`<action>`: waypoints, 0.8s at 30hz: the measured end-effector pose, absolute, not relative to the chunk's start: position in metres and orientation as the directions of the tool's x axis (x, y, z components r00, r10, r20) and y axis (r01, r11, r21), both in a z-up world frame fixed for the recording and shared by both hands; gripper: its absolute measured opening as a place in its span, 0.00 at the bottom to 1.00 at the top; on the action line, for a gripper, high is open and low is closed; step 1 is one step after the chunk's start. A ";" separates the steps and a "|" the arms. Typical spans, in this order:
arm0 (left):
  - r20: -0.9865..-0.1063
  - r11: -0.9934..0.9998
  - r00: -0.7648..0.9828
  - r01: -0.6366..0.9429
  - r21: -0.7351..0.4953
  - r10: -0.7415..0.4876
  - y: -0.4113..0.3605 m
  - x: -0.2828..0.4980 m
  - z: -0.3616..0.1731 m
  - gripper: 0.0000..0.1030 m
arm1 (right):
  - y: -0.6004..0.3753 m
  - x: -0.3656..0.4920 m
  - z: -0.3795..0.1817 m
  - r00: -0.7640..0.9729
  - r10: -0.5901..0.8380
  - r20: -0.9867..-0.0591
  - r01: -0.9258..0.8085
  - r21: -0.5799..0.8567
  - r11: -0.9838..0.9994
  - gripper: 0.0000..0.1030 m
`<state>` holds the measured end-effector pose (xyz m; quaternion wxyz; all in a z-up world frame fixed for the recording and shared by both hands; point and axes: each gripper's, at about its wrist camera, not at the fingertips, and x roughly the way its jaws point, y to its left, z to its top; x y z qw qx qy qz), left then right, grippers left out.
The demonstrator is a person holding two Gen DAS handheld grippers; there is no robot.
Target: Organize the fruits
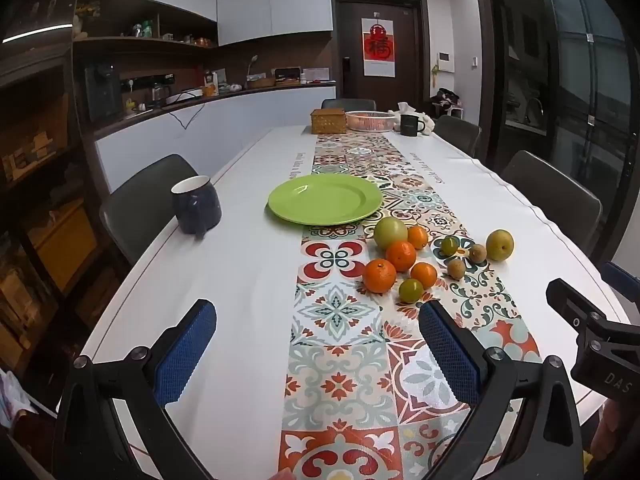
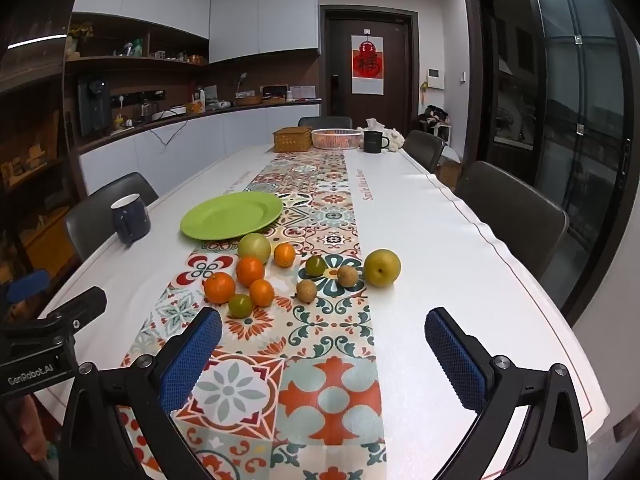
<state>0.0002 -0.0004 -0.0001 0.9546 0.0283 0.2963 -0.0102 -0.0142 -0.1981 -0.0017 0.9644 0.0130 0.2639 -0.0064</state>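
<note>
Both my left tongs (image 1: pixel 316 344) and right tongs (image 2: pixel 324 352) hang tilted down over the tabletop (image 2: pixel 432 240), jaws wide, empty; fruit (image 2: pixel 250 270) lies ahead, plate (image 2: pixel 230 216) beyond.

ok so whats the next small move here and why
Probably ease the right gripper forward over the nearest small green fruit: both grippers are open and empty, the green plate holds nothing, and every fruit lies loose on the patterned runner.

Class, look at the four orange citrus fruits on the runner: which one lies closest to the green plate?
The small orange fruit just right of the big pale green fruit; the other three sit nearer the camera, farther from the green plate.
</note>
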 end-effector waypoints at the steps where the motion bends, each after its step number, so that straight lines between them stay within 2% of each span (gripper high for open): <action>1: -0.568 0.998 0.823 0.036 0.049 -0.002 -0.001 0.000 0.000 1.00 | -0.198 -0.015 -0.002 0.862 -0.005 -0.507 0.020 0.023 1.000 0.99; 9: -0.577 0.998 0.815 0.063 0.016 -0.042 0.018 0.007 -0.002 1.00 | -0.196 -0.015 -0.001 0.860 -0.006 -0.510 0.017 0.017 1.000 0.99; 24: -0.563 0.999 0.826 0.039 0.017 -0.022 0.007 -0.002 0.001 1.00 | -0.192 -0.015 -0.003 0.859 -0.003 -0.511 0.013 0.015 1.000 0.99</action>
